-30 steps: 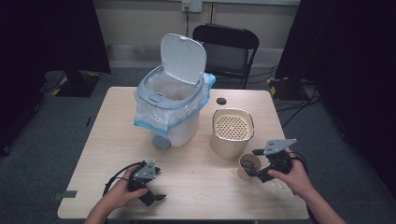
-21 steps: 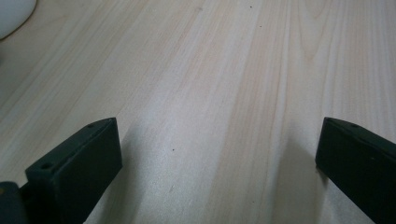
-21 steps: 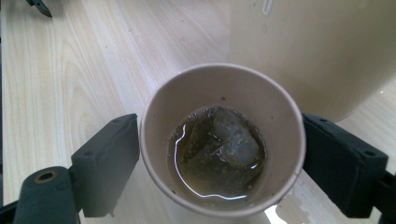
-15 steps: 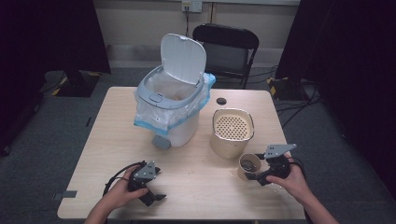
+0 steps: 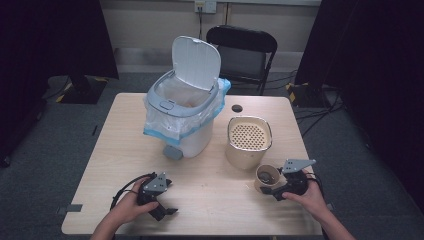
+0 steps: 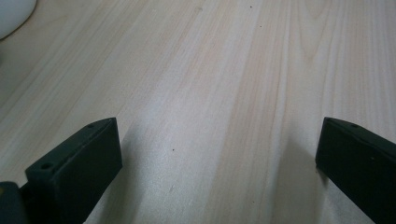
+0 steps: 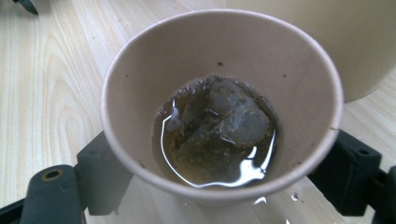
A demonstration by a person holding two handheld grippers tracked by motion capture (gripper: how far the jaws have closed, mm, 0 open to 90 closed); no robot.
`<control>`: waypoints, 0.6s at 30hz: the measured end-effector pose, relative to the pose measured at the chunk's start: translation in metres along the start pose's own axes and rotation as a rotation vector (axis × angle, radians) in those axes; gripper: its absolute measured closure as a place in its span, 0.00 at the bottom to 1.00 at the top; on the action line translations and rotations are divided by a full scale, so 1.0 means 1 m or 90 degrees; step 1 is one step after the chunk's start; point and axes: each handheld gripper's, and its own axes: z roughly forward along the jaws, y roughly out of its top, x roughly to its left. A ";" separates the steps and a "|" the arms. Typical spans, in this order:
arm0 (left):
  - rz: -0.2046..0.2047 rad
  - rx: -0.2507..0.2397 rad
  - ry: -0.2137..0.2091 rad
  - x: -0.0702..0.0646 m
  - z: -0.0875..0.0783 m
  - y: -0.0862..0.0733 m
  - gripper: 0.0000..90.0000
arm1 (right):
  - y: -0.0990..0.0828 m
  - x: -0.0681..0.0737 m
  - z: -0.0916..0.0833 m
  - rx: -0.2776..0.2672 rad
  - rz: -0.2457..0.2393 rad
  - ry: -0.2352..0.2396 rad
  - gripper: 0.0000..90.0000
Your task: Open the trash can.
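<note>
- Your right tongs pinch a paper cup low on its wall, one black jaw on each side, as the right gripper view shows; the cup stands between them near the worktop's front right edge.
- The cup tilts a little toward you, its mouth open to the camera. Inside it lies a shallow pool of brown liquid with a dark, soaked tea bag resting in it; dark specks cling to the inner wall.
- Your left tongs are spread wide with nothing between the jaws, and in the left gripper view you see bare pale wood of the worktop under them. They rest low at the front left, well apart from the cup.
- Compared with a second ago, your right hand and the cup have come slightly toward you and away from the beige container; your left hand has kept its place.
- Just behind the cup stands a beige container topped by a perforated strainer insert; I cannot tell what sits under the holes.
- Farther back, left of centre, a white bin stands with its lid raised and a plastic liner with blue edging folded over the rim; its contents are not clear.
- A small dark round thing lies on the worktop behind the beige container.
- A black chair stands beyond the far edge.
</note>
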 end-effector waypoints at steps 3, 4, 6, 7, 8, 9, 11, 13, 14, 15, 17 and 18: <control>0.000 0.000 0.000 0.000 0.000 0.000 0.00 | -0.001 0.001 0.002 -0.009 0.000 0.000 0.20; 0.000 -0.001 -0.001 0.000 0.000 0.000 0.00 | -0.002 0.001 0.002 -0.011 0.000 0.000 0.21; 0.000 0.001 0.000 0.000 0.000 0.000 0.00 | -0.004 0.001 0.004 -0.017 0.003 0.002 0.21; 0.000 -0.002 -0.001 0.000 0.000 0.000 0.00 | -0.005 0.001 0.005 -0.020 0.005 0.004 0.21; 0.000 0.001 0.000 0.000 0.000 0.000 0.00 | -0.006 0.001 0.006 -0.022 0.006 0.005 0.22; 0.000 -0.002 -0.001 0.000 0.000 0.000 0.00 | -0.006 0.001 0.006 -0.024 0.007 0.005 0.23; 0.000 0.001 0.000 0.000 0.000 0.000 0.00 | -0.007 0.002 0.007 -0.033 0.010 0.006 0.23; 0.000 0.001 0.000 0.000 0.000 0.000 0.00 | -0.007 0.002 0.008 -0.038 0.011 0.009 0.24; 0.000 0.001 0.000 0.000 0.000 0.000 0.00 | -0.007 0.002 0.008 -0.042 0.011 0.009 0.24; 0.000 0.001 0.000 0.000 0.000 0.000 0.00 | -0.007 0.002 0.008 -0.043 0.011 0.009 0.24; 0.000 0.001 0.000 0.000 0.000 0.000 0.00 | -0.007 0.002 0.009 -0.048 0.014 0.006 0.25; 0.000 -0.001 -0.001 0.000 0.000 0.000 0.00 | -0.008 0.002 0.010 -0.050 0.016 0.006 0.25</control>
